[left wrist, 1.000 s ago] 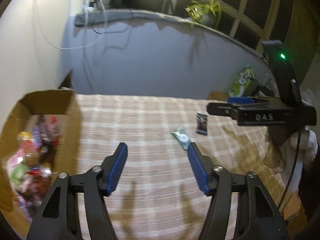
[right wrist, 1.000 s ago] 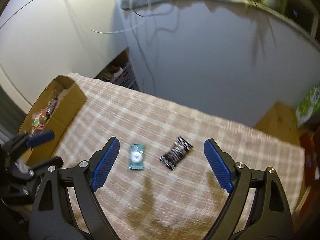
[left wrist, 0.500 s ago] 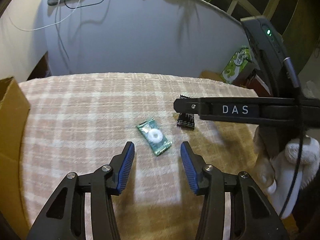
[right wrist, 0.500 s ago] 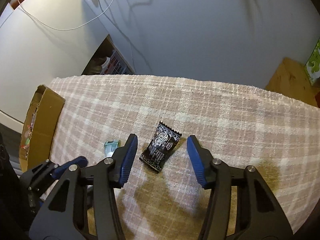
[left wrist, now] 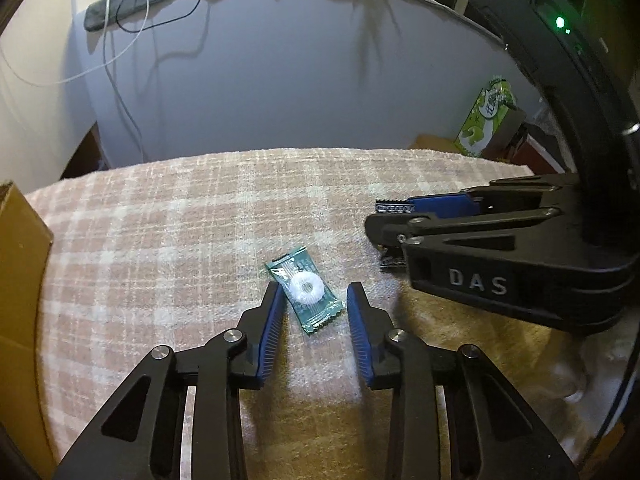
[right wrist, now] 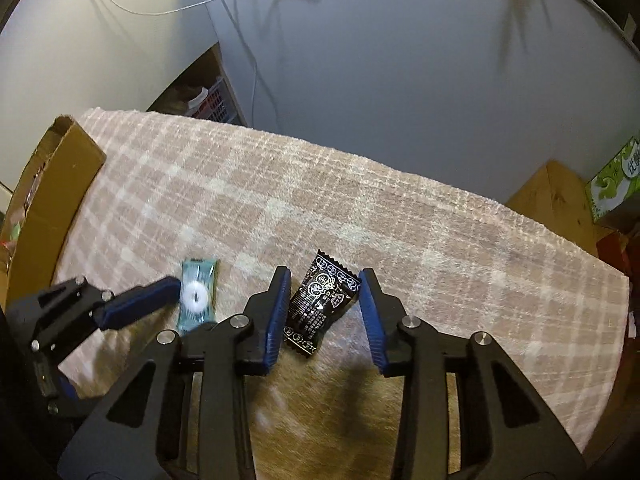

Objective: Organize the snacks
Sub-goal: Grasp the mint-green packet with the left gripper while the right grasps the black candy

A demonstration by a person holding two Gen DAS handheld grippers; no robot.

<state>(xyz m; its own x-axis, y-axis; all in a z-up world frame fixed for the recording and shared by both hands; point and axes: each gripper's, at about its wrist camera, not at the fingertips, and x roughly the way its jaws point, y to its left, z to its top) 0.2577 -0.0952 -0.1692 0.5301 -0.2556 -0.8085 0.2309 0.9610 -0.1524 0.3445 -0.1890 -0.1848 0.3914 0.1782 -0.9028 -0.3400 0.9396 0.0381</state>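
Note:
A green candy packet (left wrist: 306, 288) with a white ring sweet lies on the checked cloth (left wrist: 192, 224). My left gripper (left wrist: 314, 294) is open, low over the cloth, one finger on each side of the packet. A black snack packet (right wrist: 320, 304) lies to its right. My right gripper (right wrist: 325, 282) is open and straddles the black packet. The green packet also shows in the right wrist view (right wrist: 198, 296), next to the left gripper's blue fingers (right wrist: 140, 304). In the left wrist view the right gripper (left wrist: 472, 224) hides most of the black packet.
A cardboard box (right wrist: 52, 196) holding several snacks stands at the cloth's left edge; its wall shows in the left wrist view (left wrist: 20, 264). A green carton (left wrist: 486, 116) and a wooden stool (right wrist: 556, 200) stand beyond the right edge. A grey wall runs behind.
Both grippers came down and forward onto their packets. Their jaws have narrowed around the green and the black packet.

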